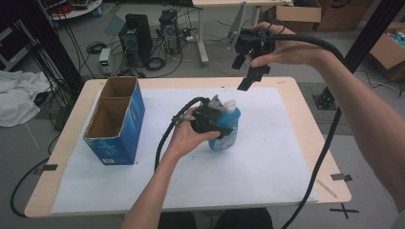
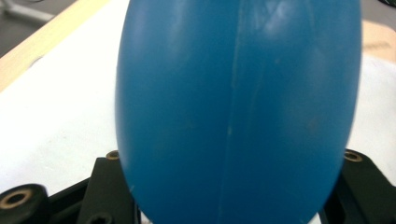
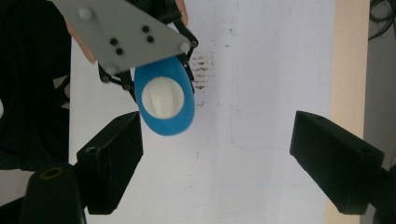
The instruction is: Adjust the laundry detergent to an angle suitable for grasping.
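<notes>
The left claw (image 1: 220,125) is closed tight around the blue bottle (image 1: 228,128) and holds it upright near the middle of the white sheet (image 1: 267,157) on the worktop (image 1: 310,124), so the grab looks done. The open blue box (image 1: 116,119) stands well apart at the left side with nothing seen inside, so I think the bottle must go there next. Farther back, the right claw (image 1: 252,78) hangs high above the worktop with its jaws wide open, holding nothing
</notes>
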A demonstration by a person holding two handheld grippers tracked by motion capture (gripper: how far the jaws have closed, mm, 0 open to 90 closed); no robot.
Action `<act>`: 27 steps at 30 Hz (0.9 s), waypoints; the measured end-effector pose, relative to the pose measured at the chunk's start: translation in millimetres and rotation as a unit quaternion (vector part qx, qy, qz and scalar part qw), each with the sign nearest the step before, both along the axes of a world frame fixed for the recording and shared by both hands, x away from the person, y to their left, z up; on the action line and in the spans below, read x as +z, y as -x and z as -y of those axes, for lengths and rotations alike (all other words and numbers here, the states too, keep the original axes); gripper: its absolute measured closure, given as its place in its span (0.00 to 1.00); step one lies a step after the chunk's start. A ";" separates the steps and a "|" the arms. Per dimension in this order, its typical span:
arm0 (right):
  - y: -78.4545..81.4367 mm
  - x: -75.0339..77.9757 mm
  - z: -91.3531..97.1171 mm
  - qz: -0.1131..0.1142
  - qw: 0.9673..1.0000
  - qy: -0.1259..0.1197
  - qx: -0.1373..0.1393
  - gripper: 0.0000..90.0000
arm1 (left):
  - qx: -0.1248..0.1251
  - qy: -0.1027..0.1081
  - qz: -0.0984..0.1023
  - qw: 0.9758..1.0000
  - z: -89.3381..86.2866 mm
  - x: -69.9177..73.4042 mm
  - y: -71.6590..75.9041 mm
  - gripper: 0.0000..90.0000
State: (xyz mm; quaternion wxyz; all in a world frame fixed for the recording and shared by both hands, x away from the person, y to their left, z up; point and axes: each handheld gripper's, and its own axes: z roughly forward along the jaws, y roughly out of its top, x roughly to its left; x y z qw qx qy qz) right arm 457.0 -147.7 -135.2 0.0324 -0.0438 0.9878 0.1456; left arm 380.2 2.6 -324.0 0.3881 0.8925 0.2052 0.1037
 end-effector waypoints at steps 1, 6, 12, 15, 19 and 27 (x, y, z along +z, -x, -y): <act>0.1 -0.4 0.4 -0.001 1.000 0.000 0.000 0.19 | -0.013 -0.002 0.000 1.000 -4.2 -1.2 0.9 0.49; 1.2 -0.6 2.7 0.001 1.000 0.000 -0.005 0.19 | -0.058 -0.010 0.000 0.998 -21.2 -6.1 4.5 0.49; 2.6 -2.6 -0.3 0.002 1.000 0.005 -0.003 0.19 | -0.098 0.005 -0.012 0.995 -38.4 -12.0 5.1 0.49; 2.9 -3.5 -2.2 0.002 1.000 0.008 -0.001 0.19 | -0.103 0.004 -0.011 0.995 -42.1 -14.8 4.0 0.49; 3.3 -4.5 -3.4 0.003 1.000 0.008 0.000 0.19 | -0.099 -0.001 -0.013 0.995 -46.9 -19.9 1.8 0.49; 1.7 -7.8 -2.9 0.000 1.000 0.010 -0.002 0.19 | -0.101 -0.003 -0.012 0.995 -53.2 -32.3 -0.2 0.49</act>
